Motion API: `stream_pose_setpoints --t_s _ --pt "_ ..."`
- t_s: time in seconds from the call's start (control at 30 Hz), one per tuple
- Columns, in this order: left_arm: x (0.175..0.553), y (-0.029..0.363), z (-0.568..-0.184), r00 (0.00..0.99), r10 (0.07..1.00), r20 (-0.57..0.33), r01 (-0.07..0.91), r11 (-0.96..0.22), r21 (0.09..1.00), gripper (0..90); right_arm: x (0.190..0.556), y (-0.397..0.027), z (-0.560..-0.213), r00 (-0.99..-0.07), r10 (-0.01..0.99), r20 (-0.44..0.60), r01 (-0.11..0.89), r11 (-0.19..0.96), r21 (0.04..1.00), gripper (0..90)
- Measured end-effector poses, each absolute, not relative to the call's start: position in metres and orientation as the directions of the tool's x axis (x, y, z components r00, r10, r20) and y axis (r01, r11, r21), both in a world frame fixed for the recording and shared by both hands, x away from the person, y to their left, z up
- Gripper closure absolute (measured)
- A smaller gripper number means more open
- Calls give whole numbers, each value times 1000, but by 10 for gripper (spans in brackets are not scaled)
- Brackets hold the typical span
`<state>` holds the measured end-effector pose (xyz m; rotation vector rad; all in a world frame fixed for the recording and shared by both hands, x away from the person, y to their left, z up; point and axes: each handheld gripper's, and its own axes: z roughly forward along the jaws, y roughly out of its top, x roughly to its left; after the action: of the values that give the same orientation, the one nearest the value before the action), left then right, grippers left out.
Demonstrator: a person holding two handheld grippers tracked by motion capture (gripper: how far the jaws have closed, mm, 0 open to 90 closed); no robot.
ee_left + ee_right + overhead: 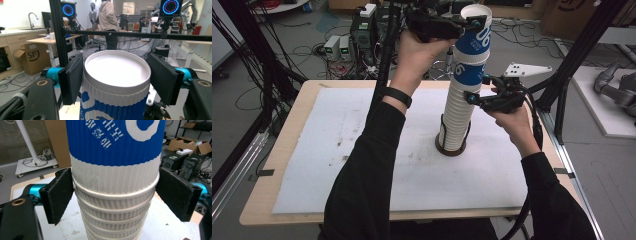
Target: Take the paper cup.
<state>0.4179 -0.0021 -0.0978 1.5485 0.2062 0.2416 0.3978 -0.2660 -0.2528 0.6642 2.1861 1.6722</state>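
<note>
A tall stack of ribbed white paper cups (pixel 458 115) stands upright in a dark round holder (pixel 450 149) at the middle of the white mat (pixel 362 150). The upper cups are blue and white. My left gripper (pixel 472 22) is raised high, its pads against both sides of the top cup (pixel 117 72) just below the rim. My right gripper (pixel 469 97) closes on the stack (pixel 115 202) from the right, just under the lower blue cup (pixel 115 140), and both pads touch the ribbed wall.
The mat covers a wooden table (pixel 277 165). Black frame posts (pixel 384 55) rise behind and to the right (pixel 579 50). Computers (pixel 362 30) and cables lie on the floor beyond. A person (pixel 108 17) stands far off.
</note>
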Motion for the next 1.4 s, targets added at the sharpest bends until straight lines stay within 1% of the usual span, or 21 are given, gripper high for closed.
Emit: stream_pose_setpoints --t_s 0.3,0.7,0.93,1.17,1.4 --pt "408 9 -88 957 286 44 -50 15 999 309 397 -266 -253 -845 535 31 172 215 961 156" --pt "385 37 -89 956 286 69 -61 -37 997 309 396 -266 -252 -844 536 30 173 219 960 156" --pt "370 57 -102 955 290 68 -45 -83 996 309 396 -266 -252 -843 537 27 171 222 960 156" --pt "360 74 -118 953 295 61 -33 -98 995 308 396 -266 -252 -843 537 31 175 220 960 156" --pt "351 85 -147 955 293 37 -4 -113 994 309 396 -266 -252 -843 538 23 168 222 960 156"
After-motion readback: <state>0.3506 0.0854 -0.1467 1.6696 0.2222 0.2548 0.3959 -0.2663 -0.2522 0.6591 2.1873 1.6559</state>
